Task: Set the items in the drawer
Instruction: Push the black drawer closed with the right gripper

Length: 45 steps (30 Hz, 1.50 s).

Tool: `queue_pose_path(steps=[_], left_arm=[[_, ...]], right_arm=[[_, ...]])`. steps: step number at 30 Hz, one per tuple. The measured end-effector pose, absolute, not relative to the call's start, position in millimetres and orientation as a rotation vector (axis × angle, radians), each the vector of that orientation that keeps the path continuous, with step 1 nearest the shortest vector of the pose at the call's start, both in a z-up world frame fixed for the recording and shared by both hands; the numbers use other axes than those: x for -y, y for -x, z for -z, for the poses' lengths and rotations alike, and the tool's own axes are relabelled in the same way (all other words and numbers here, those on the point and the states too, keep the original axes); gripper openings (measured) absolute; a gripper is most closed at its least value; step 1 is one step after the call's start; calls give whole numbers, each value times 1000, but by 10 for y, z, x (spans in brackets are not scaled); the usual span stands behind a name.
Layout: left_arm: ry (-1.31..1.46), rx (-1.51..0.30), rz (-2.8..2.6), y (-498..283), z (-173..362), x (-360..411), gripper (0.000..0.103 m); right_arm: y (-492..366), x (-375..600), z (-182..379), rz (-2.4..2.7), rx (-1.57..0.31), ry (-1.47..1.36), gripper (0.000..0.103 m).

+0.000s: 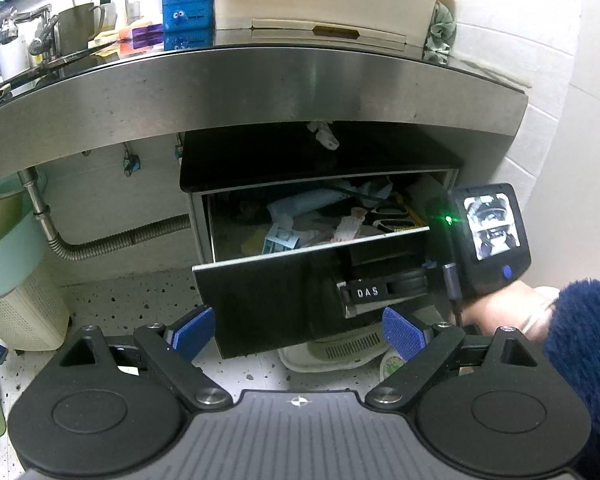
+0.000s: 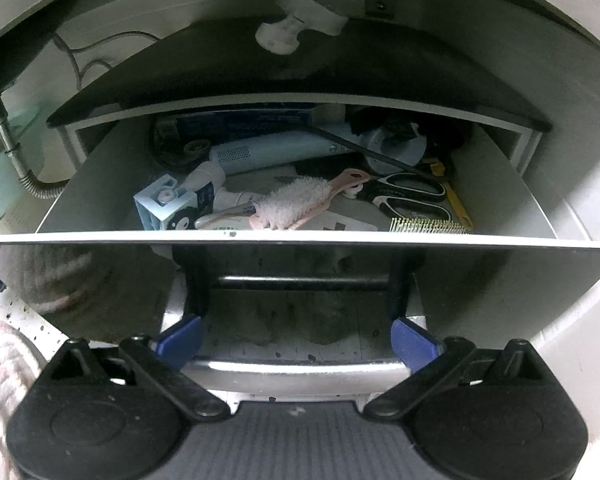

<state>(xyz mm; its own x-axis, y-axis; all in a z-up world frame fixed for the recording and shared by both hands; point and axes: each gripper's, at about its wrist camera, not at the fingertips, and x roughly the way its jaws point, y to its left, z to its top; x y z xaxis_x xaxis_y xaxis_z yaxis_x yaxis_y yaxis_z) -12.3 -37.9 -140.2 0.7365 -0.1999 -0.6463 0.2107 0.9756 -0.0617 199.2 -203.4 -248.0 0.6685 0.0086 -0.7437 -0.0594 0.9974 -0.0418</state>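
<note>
Basically, the steel counter [image 1: 260, 88] spans the top, with a black cabinet [image 1: 320, 156] under it and its drawer [image 2: 300, 240] pulled out. That leaves the inside open from above, which is what dropping items in needs.

Drawer is already full of clutter: a pale blue tube [image 2: 276, 154], black-handled scissors [image 2: 410, 196], a pink brush [image 2: 296, 202], a light blue box [image 2: 166, 208], and a yellow comb [image 2: 430, 225] against the front wall. Whether any of these went in during this task, I can't tell.

Right gripper [image 2: 298, 340] sits low in front of the drawer face, fingers spread wide on either side of the bar handle [image 2: 300, 366], holding nothing. To me that placement fits either having pulled it out or being about to push it in.

Left gripper [image 1: 298, 330] hangs further back, fingers also wide apart and empty, with a view of the whole cabinet. The person's hand [image 1: 500, 308] holds the right unit.

No item is held by either gripper.
</note>
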Motion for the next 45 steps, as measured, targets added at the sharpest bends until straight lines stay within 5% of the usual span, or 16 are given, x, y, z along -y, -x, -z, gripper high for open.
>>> queue_pose_path(steps=[45], left_arm=[[-46,-732,236,103,1457,420,91]], right_arm=[[-1933,2060,2523,-37,-780,57,103]])
